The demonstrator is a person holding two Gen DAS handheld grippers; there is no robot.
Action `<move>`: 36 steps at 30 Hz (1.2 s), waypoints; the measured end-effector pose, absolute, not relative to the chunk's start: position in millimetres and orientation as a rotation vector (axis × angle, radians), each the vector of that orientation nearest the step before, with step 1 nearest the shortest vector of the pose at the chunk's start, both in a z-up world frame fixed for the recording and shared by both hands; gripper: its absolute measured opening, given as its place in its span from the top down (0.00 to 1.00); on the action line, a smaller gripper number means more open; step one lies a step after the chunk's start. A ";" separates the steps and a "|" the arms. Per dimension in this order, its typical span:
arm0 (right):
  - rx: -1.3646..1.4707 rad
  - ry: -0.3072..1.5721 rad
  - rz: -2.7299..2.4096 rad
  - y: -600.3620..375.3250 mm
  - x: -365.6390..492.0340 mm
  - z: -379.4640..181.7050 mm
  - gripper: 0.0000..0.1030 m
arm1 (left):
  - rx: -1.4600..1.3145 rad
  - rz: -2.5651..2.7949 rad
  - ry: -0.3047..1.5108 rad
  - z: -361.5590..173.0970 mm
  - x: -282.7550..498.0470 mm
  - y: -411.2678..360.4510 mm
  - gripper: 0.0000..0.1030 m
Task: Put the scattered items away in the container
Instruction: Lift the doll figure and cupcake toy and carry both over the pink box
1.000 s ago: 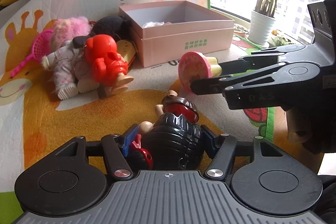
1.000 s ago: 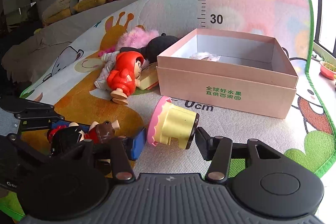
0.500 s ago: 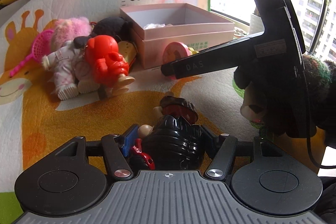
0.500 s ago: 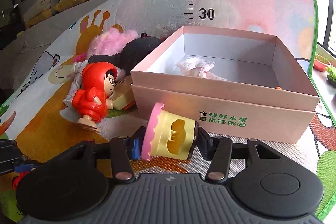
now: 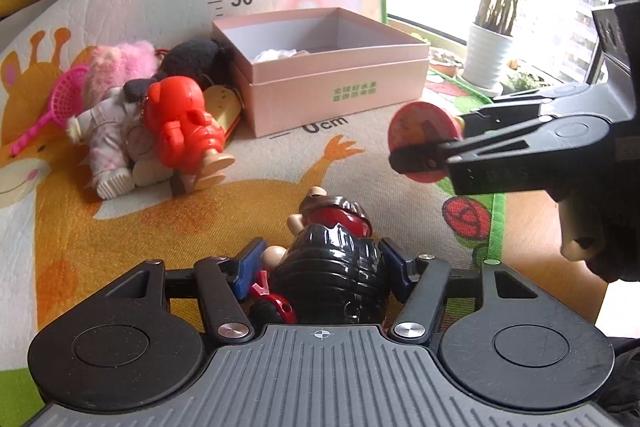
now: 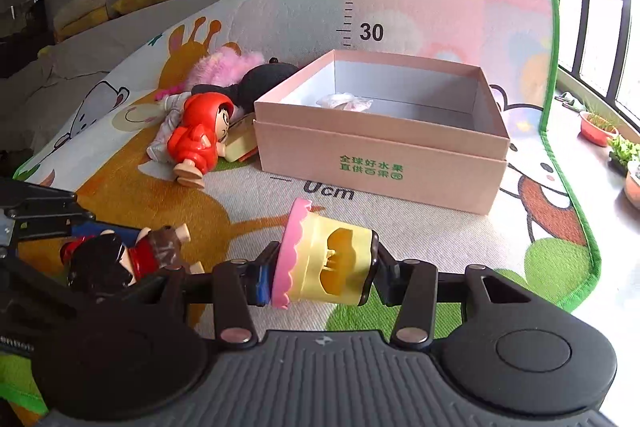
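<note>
Yellow toy (image 6: 326,267) clamped between right claw (image 6: 320,269) fingers.

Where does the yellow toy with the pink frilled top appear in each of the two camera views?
Left wrist: right of centre, the yellow and pink toy shows its round pink face, held by the right gripper.
Right wrist: bottom centre, the toy sideways between the fingers.
Shared landmark: the pink box with green print.

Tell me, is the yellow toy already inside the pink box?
No, the yellow toy is clamped in the right gripper above the mat, short of the pink box.
</note>
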State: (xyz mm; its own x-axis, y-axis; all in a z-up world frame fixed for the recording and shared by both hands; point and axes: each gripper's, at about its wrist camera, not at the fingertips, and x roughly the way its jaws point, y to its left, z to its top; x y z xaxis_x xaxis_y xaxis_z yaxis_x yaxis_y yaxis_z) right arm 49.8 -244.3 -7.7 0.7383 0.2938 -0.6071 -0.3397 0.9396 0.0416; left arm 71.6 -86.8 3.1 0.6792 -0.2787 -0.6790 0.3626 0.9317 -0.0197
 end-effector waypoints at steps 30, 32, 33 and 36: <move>-0.025 0.433 0.246 -294.0 93.1 57.8 0.55 | 0.064 -0.361 0.509 94.0 163.7 -94.4 0.60; -0.036 0.428 0.258 -291.8 102.9 58.3 0.55 | 0.061 -0.392 0.521 90.7 157.1 -85.9 0.55; -0.044 0.427 0.262 -290.9 107.3 57.6 0.55 | 0.062 -0.410 0.545 85.0 152.4 -84.9 0.46; -0.038 0.437 0.259 -291.6 116.6 53.8 0.55 | 0.074 -0.459 0.641 58.8 137.6 -92.3 0.38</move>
